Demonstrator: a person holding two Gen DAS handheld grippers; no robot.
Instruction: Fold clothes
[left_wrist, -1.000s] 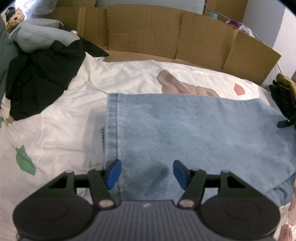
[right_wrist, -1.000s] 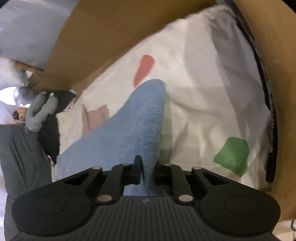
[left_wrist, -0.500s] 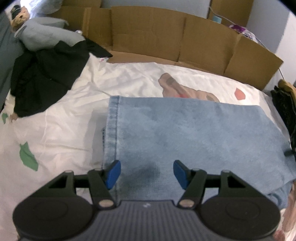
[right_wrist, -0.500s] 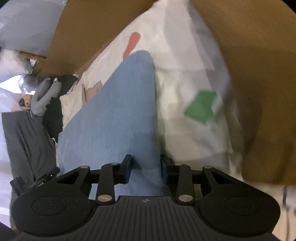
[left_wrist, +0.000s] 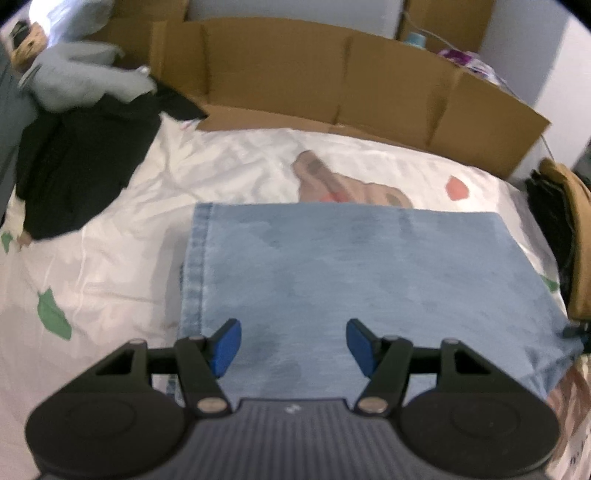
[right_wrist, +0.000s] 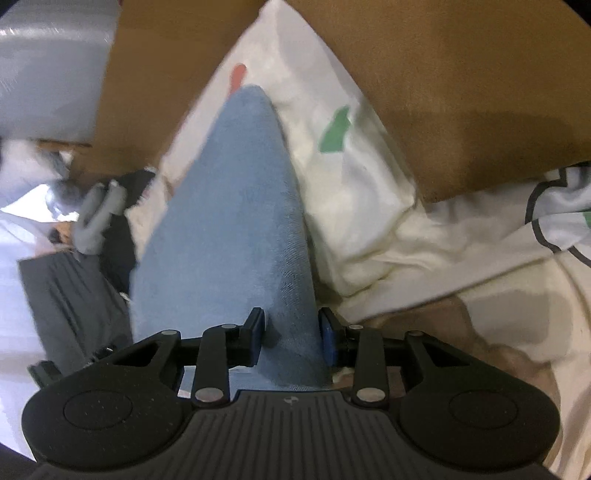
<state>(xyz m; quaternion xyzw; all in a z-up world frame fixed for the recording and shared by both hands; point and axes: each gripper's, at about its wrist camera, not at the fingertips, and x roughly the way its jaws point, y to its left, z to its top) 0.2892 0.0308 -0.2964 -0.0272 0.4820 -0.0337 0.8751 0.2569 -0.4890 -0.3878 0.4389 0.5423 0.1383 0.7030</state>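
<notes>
Folded blue jeans (left_wrist: 351, 280) are lying flat on the printed bedsheet (left_wrist: 110, 258), the left gripper (left_wrist: 293, 345) hovering spread wide above the near edge. The right gripper (right_wrist: 291, 334) is straddling the right-hand fold, its jaws parted; a snagged fingertip risks dragging the layers askew.

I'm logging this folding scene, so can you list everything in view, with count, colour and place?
jeans: one, light blue denim, folded flat mid-bed
bedsheet: one, white with green, red and tan prints, under the jeans
dark garment: one, black, far left of the bed
grey garment: one, pale grey, beyond the black one
cardboard: brown panels, along the bed's far edge
left gripper: black, blue pads, open over the jeans
right gripper: black, part open, jaws either side of the jeans' edge
</notes>
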